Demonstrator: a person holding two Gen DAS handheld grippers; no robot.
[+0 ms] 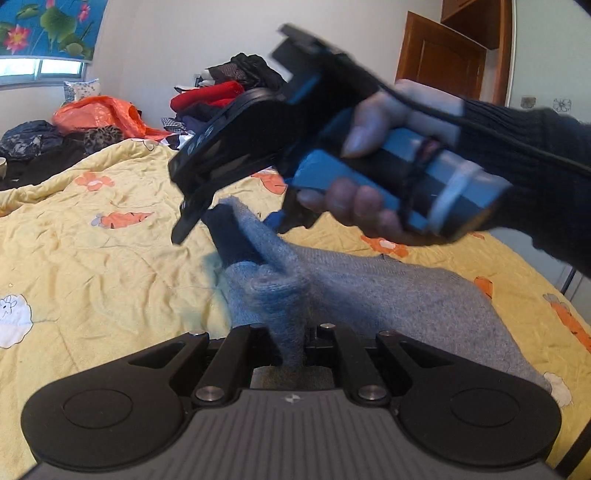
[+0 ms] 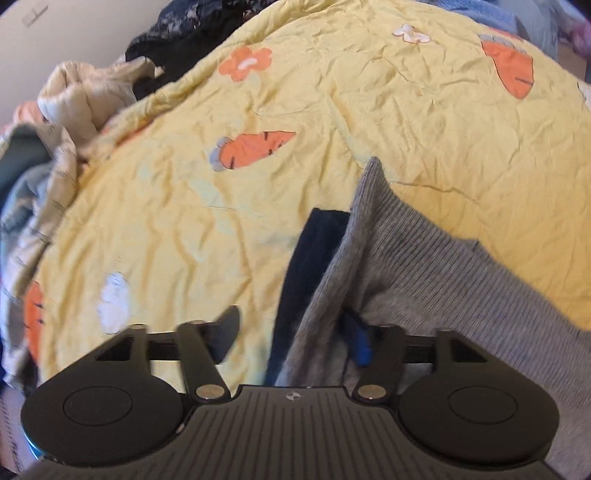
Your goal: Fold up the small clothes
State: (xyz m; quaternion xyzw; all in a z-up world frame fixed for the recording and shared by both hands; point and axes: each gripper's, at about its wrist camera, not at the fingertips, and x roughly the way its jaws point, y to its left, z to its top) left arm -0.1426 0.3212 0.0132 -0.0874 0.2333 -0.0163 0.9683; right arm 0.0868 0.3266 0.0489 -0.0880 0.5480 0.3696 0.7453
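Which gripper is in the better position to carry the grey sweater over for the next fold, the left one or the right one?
Probably the left. The left gripper is already shut on a bunched part of the grey sweater. The right gripper is open, with cloth between its jaws but not clamped.

No legible text or numbers; only blurred white marks on the right tongs (image 1: pixel 201 142).

A home bedroom: a bed under a yellow quilt (image 1: pixel 110 258) printed with carrots, loose clothes (image 1: pixel 221 96) heaped along its far edge, a wooden door (image 1: pixel 439 62), and a lotus-print blind (image 1: pixel 48 26) over the window.
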